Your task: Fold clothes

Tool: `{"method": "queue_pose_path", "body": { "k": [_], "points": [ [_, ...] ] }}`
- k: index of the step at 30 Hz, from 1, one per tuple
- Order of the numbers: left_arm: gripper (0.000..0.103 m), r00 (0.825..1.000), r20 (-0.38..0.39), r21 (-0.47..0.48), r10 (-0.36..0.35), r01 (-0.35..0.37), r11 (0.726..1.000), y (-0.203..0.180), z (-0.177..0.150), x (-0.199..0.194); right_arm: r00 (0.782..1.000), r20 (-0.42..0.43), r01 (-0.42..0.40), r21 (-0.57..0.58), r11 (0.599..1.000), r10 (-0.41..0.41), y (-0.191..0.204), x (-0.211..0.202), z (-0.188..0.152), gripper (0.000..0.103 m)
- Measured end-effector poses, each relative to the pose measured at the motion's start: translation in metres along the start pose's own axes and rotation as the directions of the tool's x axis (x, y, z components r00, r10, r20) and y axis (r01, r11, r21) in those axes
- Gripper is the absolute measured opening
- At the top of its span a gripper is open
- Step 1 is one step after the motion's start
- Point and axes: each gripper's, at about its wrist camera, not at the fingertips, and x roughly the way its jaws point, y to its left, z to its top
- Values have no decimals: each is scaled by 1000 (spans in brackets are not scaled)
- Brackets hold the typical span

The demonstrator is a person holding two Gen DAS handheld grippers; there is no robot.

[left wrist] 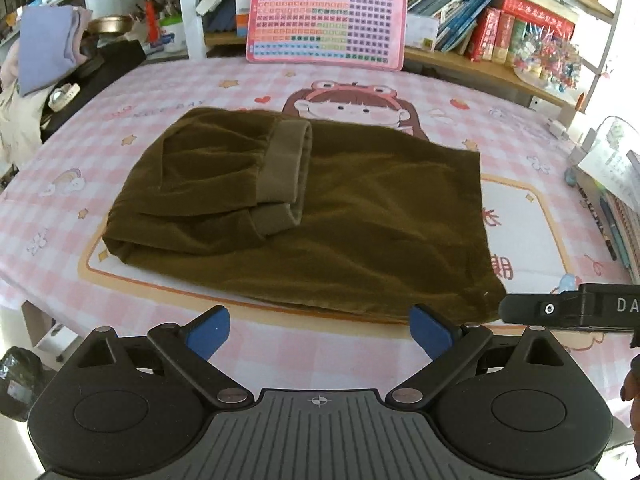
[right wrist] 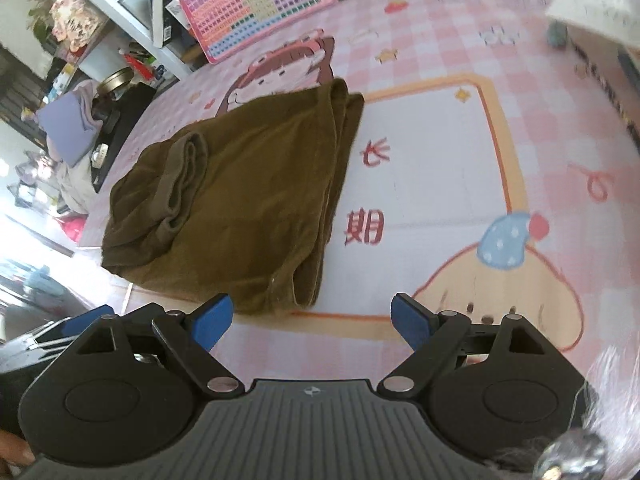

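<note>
The left gripper stands wide with nothing between its blue pads, and the olive-brown garment, folded with its two ribbed cuffs turned onto its top, lies flat on the pink checked cloth just ahead of those tips. The right gripper is also spread wide and holds nothing; the garment lies ahead and to the left of its tips, its near corner close to the left pad, with bare cartoon-printed cloth ahead of the right pad. A pink keyboard toy leans against the bookshelves far beyond the garment.
</note>
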Motion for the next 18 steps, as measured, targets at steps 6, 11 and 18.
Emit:
{"method": "queue_pose_path", "body": {
  "k": [6, 11, 18],
  "points": [
    [98, 989, 144, 50, -21, 14, 999, -2, -8, -15, 993, -47, -102, 153, 983, 110, -13, 5, 4, 84],
    [98, 983, 178, 101, -56, 39, 994, -9, -11, -18, 985, -67, -143, 223, 964, 161, -18, 11, 6, 73],
    [98, 986, 94, 123, -135, 123, 985, -15, -13, -7, 974, -93, -175, 280, 944, 208, -19, 27, 15, 54]
  ]
}}
